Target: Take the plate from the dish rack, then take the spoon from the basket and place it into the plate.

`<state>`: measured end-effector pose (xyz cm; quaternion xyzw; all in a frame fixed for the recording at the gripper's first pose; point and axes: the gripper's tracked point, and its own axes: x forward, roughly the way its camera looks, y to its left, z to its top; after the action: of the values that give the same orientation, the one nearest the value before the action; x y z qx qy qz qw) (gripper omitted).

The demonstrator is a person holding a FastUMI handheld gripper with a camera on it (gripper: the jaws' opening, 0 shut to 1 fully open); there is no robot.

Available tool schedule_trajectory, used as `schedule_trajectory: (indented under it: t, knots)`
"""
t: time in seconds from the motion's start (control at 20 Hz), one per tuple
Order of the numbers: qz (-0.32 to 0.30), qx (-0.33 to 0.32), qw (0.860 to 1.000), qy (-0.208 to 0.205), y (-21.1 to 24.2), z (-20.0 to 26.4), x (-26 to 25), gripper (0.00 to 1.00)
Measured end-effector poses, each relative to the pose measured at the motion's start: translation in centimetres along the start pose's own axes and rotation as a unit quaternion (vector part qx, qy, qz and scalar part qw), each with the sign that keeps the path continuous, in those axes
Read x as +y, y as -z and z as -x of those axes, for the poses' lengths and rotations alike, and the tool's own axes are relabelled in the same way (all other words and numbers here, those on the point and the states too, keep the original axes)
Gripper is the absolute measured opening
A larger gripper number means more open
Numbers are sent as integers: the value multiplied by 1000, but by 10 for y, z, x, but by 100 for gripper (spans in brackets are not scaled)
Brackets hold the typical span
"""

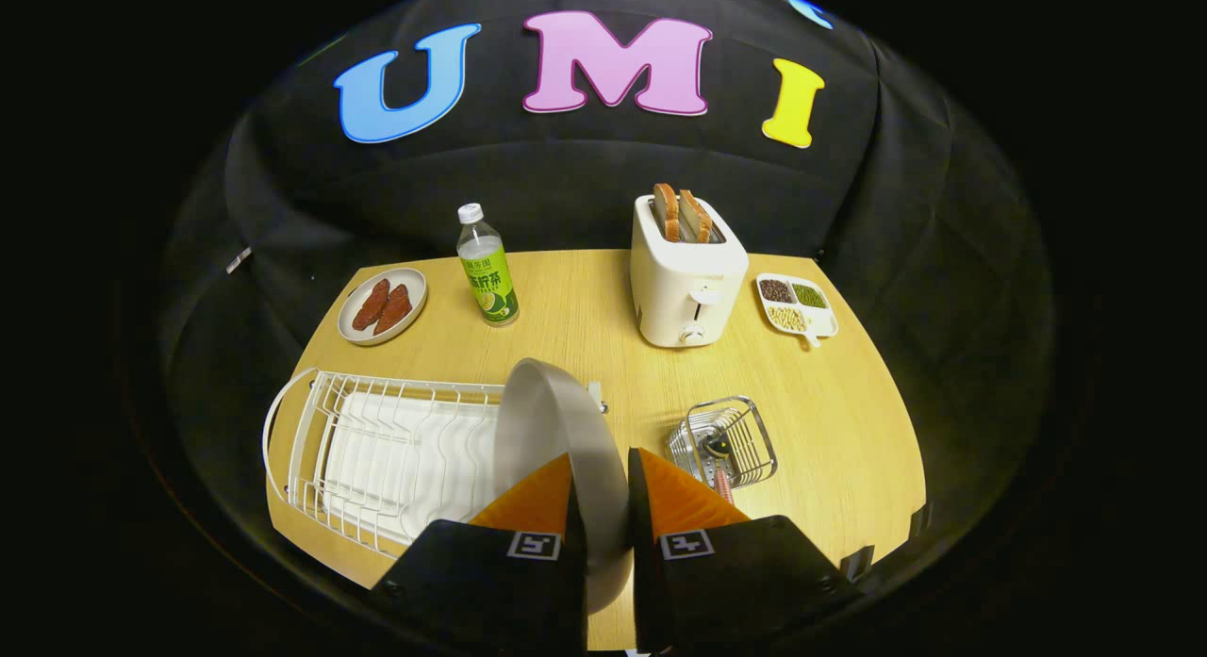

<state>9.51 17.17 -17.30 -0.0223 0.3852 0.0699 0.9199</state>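
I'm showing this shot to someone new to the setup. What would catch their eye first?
The grey plate standing on edge between the gripper fingers, which pinch its rim, beside the white dish rack. Next, the white toaster with two bread slices poking up at the table's far side. Beyond the fingers, a small wire basket holds the spoon.
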Motion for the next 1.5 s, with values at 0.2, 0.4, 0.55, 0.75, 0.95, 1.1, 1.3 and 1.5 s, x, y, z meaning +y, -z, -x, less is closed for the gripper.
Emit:
schedule_trajectory:
  t: [0.2,0.4,0.55,0.75,0.95,1.1,1.3,1.5]
  knots:
    - [-6,0,999,-36,9,8,0,23]
    - [-11,-18,995,-97,7,39,10,23]
    - [-12,-28,989,-146,11,73,6,23]
    - [-8,-20,984,-178,45,112,-25,23]
    - [-103,-3,971,-216,77,141,-62,23]
    - [-178,18,963,-202,106,142,-105,23]
    - [-207,44,962,-171,136,123,-158,23]
    - [-208,73,962,-162,147,86,-187,23]
